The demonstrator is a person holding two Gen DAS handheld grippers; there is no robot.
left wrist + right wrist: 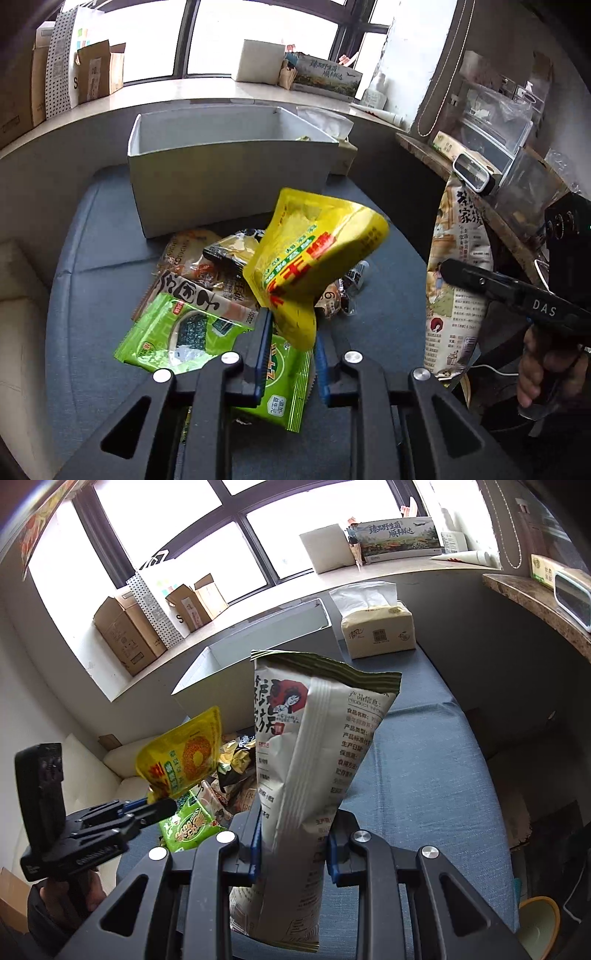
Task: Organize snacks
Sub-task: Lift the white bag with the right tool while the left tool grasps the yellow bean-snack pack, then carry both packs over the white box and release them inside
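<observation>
The left tool (291, 343) is clamped on a yellow pouch (317, 254) above the snack pile (199, 280). The right tool (293, 843) grips a tall pale bag (314, 746).

The white box (229, 177) stands open-topped at the far side of the blue cushion (424, 775), nothing covering its mouth. The snack heap (207, 291) crowds the cushion just before its near wall. Right of the heap the cushion lies bare. A tissue pack (380, 631) stands beside the box's right end, and a wooden shelf (535, 602) juts in farther right.
</observation>
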